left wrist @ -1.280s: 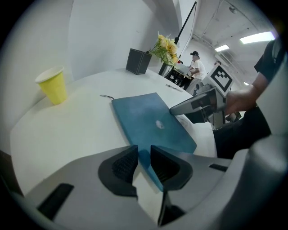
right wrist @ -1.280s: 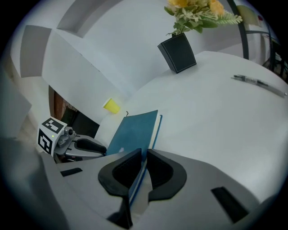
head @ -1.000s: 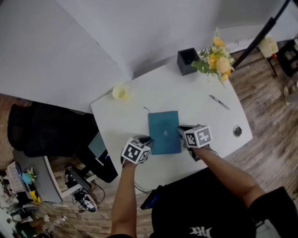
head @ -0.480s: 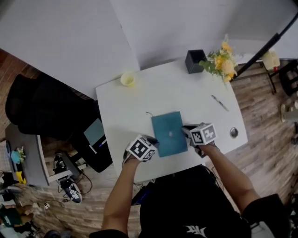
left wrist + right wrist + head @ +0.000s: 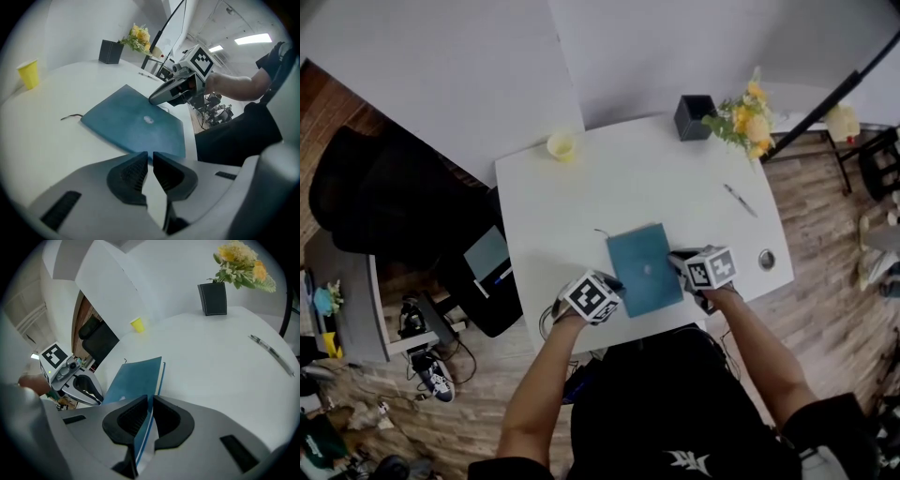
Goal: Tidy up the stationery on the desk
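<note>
Right gripper [image 5: 150,405]: jaws pinched the blue notebook's [image 5: 644,269] edge.
Left gripper [image 5: 150,161]: jaws had just narrowed to a slit, empty, notebook's edge at their tips.
Table [image 5: 581,202]: white.

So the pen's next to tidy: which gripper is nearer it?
Right. The right gripper holds the notebook edge facing the pen; the left gripper, jaws just closing, empty, is across the notebook.

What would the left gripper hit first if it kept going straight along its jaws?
Most likely the teal notebook: its near edge lies directly ahead of the left gripper, whose jaws have just been closing and stand narrowly apart with nothing visible between them.
</note>
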The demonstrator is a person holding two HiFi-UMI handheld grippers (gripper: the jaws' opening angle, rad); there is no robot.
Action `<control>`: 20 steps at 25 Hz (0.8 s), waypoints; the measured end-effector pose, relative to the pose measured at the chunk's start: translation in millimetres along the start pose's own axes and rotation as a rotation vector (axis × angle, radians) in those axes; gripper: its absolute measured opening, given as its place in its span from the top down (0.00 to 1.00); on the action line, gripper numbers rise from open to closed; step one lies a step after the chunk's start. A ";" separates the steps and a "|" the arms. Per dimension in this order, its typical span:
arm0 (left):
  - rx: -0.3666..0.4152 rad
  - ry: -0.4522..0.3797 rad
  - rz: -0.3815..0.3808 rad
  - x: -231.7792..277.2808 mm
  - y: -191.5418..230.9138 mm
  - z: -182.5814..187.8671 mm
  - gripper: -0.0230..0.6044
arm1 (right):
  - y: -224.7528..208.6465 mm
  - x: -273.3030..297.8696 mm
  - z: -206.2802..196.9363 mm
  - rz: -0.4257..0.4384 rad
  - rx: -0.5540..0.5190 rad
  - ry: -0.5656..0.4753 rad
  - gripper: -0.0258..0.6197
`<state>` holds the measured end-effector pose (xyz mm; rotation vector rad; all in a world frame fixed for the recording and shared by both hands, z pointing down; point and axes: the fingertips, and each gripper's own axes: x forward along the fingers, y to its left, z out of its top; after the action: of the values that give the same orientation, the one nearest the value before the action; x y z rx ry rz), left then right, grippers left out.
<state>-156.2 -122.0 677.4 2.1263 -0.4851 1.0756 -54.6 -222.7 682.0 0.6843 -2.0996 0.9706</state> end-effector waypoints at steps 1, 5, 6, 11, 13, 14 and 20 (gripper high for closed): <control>0.003 0.001 -0.003 0.7 -2.3 -1.2 0.90 | 0.4 -0.6 -1.6 -0.005 -0.004 0.001 0.87; 0.022 0.002 0.002 2.6 -6.2 -4.7 0.90 | 1.1 -2.9 -5.4 -0.026 -0.017 -0.007 0.87; 0.024 -0.001 0.005 2.8 -5.6 -4.8 0.90 | 1.0 -2.8 -5.2 -0.031 -0.022 -0.008 0.87; 0.016 -0.026 -0.002 2.2 -6.3 -2.8 0.90 | 0.6 -2.4 -5.4 -0.063 -0.041 -0.015 0.87; 0.012 -0.030 0.001 2.8 -6.7 -3.3 0.90 | 0.5 -2.7 -5.7 -0.071 -0.036 -0.031 0.87; 0.013 -0.033 0.003 3.1 -6.3 -3.3 0.90 | 0.3 -3.0 -5.0 -0.076 -0.039 -0.041 0.87; 0.006 -0.066 0.005 -2.5 -6.9 -7.1 0.86 | 0.4 -10.7 -5.8 -0.114 -0.042 -0.119 0.87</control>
<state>-157.4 -112.0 675.4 2.1720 -0.5197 1.0135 -46.2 -216.1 676.2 0.8486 -2.1514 0.8388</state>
